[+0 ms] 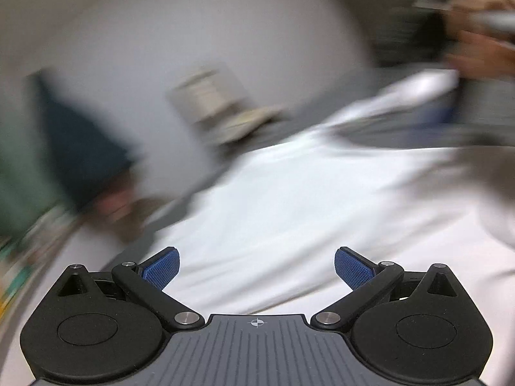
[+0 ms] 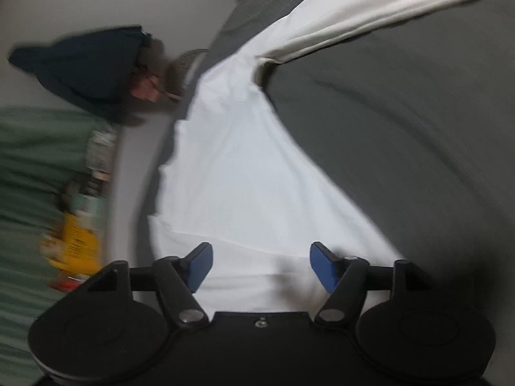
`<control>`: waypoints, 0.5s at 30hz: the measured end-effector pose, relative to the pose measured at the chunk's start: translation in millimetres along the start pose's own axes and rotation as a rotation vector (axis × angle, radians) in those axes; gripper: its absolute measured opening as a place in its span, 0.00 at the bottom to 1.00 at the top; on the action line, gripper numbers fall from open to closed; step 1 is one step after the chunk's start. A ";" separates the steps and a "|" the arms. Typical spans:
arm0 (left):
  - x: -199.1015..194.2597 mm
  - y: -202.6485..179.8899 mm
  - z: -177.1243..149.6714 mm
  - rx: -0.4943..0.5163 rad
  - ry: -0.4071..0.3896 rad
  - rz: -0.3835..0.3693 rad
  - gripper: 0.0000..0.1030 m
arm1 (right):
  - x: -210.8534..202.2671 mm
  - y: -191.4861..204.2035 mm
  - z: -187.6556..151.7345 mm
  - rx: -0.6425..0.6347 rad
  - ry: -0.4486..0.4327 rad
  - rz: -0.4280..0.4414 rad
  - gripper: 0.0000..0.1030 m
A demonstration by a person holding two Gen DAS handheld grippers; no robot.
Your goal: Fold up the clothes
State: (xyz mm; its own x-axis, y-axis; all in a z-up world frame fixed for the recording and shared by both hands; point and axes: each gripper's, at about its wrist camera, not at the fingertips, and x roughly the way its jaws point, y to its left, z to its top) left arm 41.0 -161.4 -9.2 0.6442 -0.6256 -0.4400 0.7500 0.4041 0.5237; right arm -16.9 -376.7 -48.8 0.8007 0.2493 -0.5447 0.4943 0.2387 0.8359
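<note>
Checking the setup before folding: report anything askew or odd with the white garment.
The white garment lies skewed on the dark grey surface, with a sleeve stretched away and creases near its seam. Both tools, left and right, are open and empty. Blur hides finer detail.

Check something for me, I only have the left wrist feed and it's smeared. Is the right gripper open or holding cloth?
Observer: Open. The right gripper has its jaws apart over the white shirt, nothing pinched between them.
Operator: What's the shirt lying on? I see only white and blur.
Observer: A dark grey sheet; it shows bare to the right of the shirt in the right wrist view.
Operator: Sleeve tucked in or out?
Observer: Out. One long white sleeve stretches away toward the upper right across the grey sheet.
Operator: Anything bright beside the shirt?
Observer: A yellow packet on the left, blurred, off the shirt.
</note>
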 end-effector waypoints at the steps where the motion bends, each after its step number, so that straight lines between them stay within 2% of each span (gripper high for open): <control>1: 6.4 -18.9 10.3 0.043 0.004 -0.052 1.00 | 0.3 -1.2 5.8 0.027 0.034 0.041 0.65; 4: 25.5 -49.3 28.8 0.120 0.012 -0.143 0.99 | 0.4 10.2 24.2 -0.022 0.168 0.159 0.65; 7: 43.2 -69.6 39.4 0.205 0.015 -0.241 0.93 | -6.5 29.6 39.0 -0.148 0.290 0.346 0.74; 9: 54.3 -78.4 45.3 0.249 0.030 -0.318 0.78 | -9.5 37.9 46.3 -0.235 0.351 0.465 0.78; 10: 57.6 -83.1 47.4 0.265 0.035 -0.345 0.66 | -10.5 41.1 49.7 -0.271 0.376 0.516 0.78; 13: 63.6 -94.5 52.8 0.294 0.043 -0.412 0.54 | -4.6 35.5 56.3 -0.276 0.388 0.525 0.79; 15: 62.3 -97.9 54.8 0.290 0.035 -0.442 0.52 | 3.5 29.1 58.5 -0.259 0.408 0.494 0.79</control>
State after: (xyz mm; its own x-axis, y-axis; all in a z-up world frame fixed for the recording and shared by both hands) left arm -0.4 -276.4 -47.9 0.2843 -0.6695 -0.6862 0.8821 -0.0977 0.4607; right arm 20.1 -423.8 -22.3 0.6951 0.7074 -0.1282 -0.0337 0.2102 0.9771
